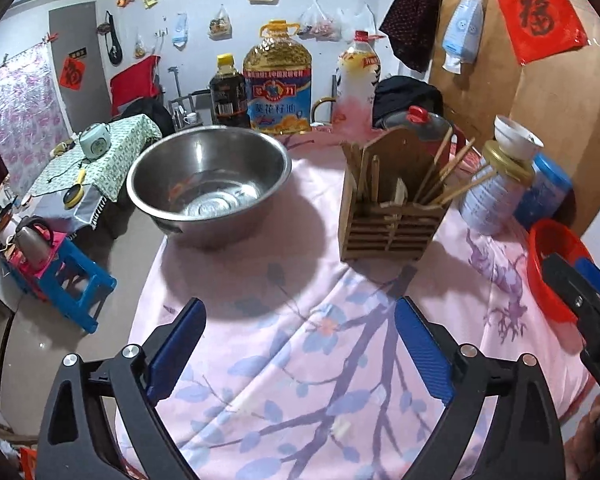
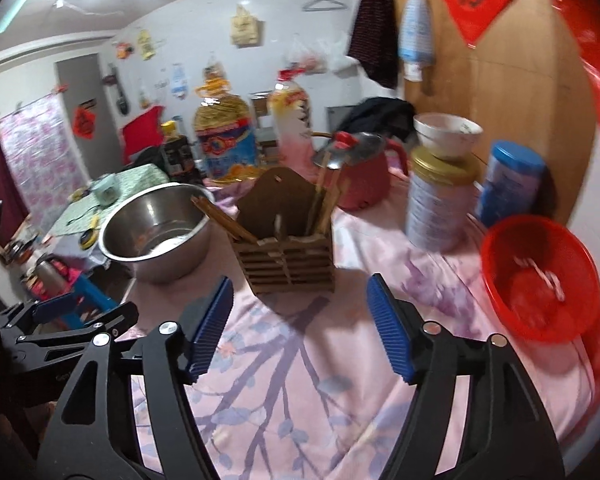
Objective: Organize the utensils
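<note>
A slatted wooden utensil holder point(image 1: 392, 224) stands on the pink floral tablecloth point(image 1: 300, 380) with several chopsticks point(image 1: 448, 172) leaning in its two compartments. Left of it sits an empty steel bowl point(image 1: 208, 184). A red plastic basket point(image 2: 540, 280) at the right holds a pale, blurred utensil point(image 2: 544, 276). My left gripper point(image 1: 300, 304) hovers over the cloth in front of bowl and holder, open, with nothing between its blue pads. My right gripper point(image 2: 300, 282) faces the holder point(image 2: 288, 248), open and empty. The bowl point(image 2: 156, 232) also shows in the right wrist view.
Oil and sauce bottles point(image 1: 278, 80) line the table's far edge. A red kettle point(image 2: 360, 172), a tin with a white bowl point(image 2: 444, 136) on top and a blue canister point(image 2: 508, 184) stand at the right. The table edge drops off at the left, with a blue stool point(image 1: 72, 284) below.
</note>
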Available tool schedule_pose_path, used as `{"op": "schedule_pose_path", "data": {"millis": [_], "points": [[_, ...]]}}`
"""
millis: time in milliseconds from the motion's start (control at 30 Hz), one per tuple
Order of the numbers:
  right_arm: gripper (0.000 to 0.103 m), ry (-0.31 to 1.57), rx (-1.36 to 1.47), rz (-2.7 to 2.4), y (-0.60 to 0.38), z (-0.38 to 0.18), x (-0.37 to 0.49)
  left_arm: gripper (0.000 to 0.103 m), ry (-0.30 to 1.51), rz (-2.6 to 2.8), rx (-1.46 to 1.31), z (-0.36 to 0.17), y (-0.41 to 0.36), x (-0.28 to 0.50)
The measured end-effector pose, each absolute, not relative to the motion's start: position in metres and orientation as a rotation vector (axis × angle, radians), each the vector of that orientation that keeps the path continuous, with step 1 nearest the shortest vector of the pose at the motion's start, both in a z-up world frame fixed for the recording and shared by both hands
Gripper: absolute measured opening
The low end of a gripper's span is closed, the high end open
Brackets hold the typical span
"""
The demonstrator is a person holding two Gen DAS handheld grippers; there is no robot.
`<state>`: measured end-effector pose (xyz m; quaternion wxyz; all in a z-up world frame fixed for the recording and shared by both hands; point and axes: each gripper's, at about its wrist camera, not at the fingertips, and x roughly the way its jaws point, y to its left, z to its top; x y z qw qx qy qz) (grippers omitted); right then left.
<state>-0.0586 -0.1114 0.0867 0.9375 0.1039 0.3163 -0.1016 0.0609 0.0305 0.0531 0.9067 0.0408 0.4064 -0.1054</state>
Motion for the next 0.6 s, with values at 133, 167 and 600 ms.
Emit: {"op": "schedule_pose_path", "data": {"millis": [133,167,600], "points": [[0.069,0.711,0.196,-0.271,-0.094,0.069,-0.080,0.094,0.883,-0.247,0.084,0.035,0.039,0.053],[0.070,0.719,0.189,-0.279,-0.090,0.066,-0.085,0.094,0.896,-0.254,0.081,0.031,0.041,0.050],[0.078,0.603,0.104,-0.169,-0.110,0.093,-0.072,0.094,0.848,-0.142,0.043,0.054,0.027,0.038]]}}
